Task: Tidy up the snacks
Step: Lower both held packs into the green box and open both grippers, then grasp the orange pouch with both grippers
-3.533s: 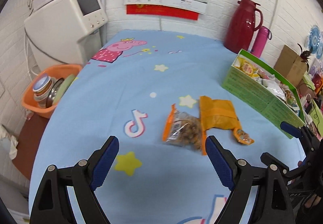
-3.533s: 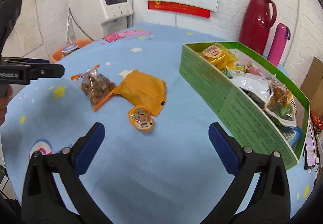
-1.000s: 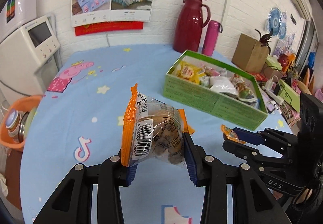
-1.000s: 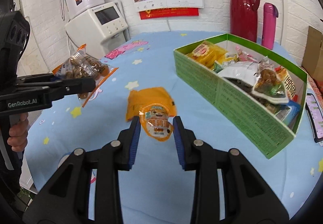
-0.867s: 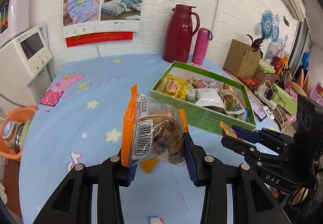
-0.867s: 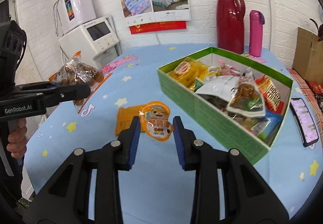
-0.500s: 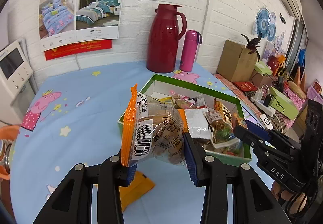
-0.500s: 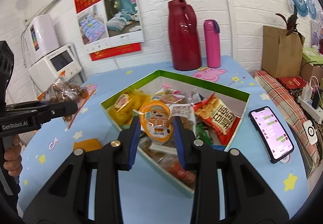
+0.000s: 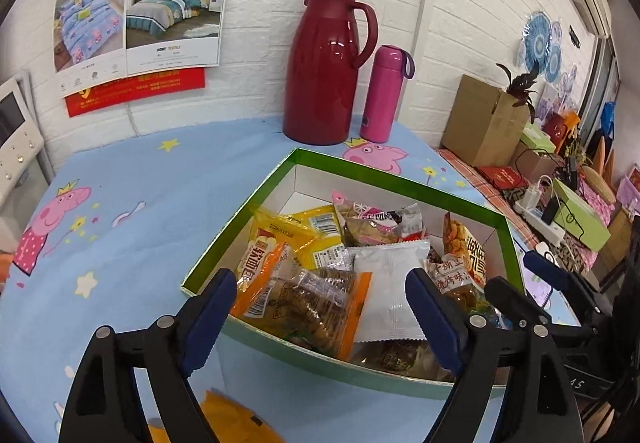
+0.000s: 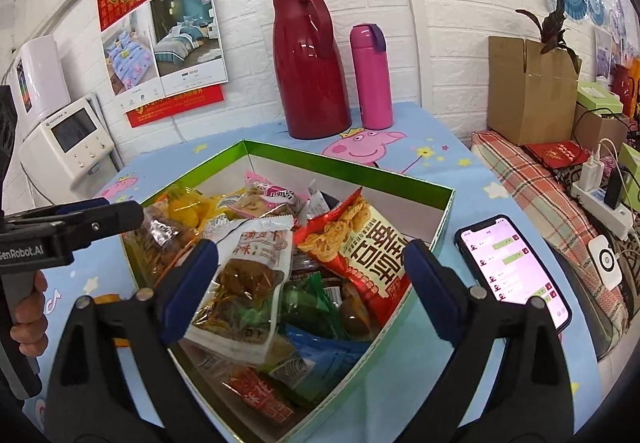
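Note:
My left gripper [image 9: 320, 307] is open above the near-left corner of the green snack box [image 9: 400, 179]. The clear nut packet with orange edges [image 9: 308, 299] lies loose in the box, below and between the blue pads. My right gripper [image 10: 310, 271] is also open over the same box [image 10: 348, 167], and nothing is between its pads. The nut packet [image 10: 164, 239] shows at the box's left end, beside the left gripper [image 10: 120, 215]. I cannot pick out the small orange jelly cup among the packets. An orange packet [image 9: 236, 423] lies on the blue cloth in front of the box.
A dark red thermos [image 9: 328, 67] and a pink bottle [image 9: 384, 95] stand behind the box by the wall. A lit phone [image 10: 512, 271] lies just right of the box. A cardboard carton [image 10: 528, 91] and a power strip [image 10: 600, 199] are further right.
Both grippers have opened over the box. The nut packet has dropped from the left gripper into the box, and the jelly cup has left the right gripper.

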Tool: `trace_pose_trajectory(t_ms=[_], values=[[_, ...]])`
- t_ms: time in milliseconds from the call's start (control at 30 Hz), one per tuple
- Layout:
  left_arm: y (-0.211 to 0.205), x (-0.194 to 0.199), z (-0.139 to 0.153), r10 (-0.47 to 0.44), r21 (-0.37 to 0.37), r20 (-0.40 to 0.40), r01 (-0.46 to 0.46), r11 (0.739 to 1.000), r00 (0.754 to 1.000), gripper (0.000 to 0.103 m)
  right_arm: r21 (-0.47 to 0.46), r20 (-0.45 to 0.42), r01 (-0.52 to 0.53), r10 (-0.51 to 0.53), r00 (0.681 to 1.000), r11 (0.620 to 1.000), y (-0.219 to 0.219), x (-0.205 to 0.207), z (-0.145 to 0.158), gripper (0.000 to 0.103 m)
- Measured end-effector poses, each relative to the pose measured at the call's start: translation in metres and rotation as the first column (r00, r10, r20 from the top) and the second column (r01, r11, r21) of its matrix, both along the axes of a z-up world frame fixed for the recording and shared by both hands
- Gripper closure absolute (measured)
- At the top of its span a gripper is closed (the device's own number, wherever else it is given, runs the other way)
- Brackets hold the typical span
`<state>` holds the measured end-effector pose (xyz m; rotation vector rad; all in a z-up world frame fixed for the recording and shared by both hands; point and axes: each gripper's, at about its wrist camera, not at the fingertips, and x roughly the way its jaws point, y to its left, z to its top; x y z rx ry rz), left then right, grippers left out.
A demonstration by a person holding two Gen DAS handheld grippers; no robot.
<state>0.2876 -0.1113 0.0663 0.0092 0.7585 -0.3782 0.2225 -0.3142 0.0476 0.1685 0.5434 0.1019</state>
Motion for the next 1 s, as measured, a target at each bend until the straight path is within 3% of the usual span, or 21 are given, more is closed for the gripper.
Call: trace_pose_trajectory(t_ms=[100,533,833,1000], values=[[0.007,-0.006,-0.003,0.009,0.005,-0.019,-0.009,1.0,1.0,0.015,0.005,0.008,-0.008,0.008,1.0,1.0,0.001,-0.003,0.0,0.001],[0.057,-0.059,0.016,0.076,0.047,0.054,-0.078,0.996,0.996,0.015,-0.048,0.096,-0.141,0.145,0.985,0.989,0.062,-0.044,0.014,0.001],[0.102,-0.084,0.007,0.136,0.051,0.039,-0.138,0.989,0.99,0.015,-0.036,0.046,-0.23,0.231,0.972,0.973,0.105,-0.064,0.006,0.001],[0.134,-0.075,-0.016,0.167,0.007,-0.058,-0.166,0.986,0.984,0.015,-0.01,-0.032,-0.293,0.293,0.956,0.956,0.124,-0.068,-0.009,0.001]])
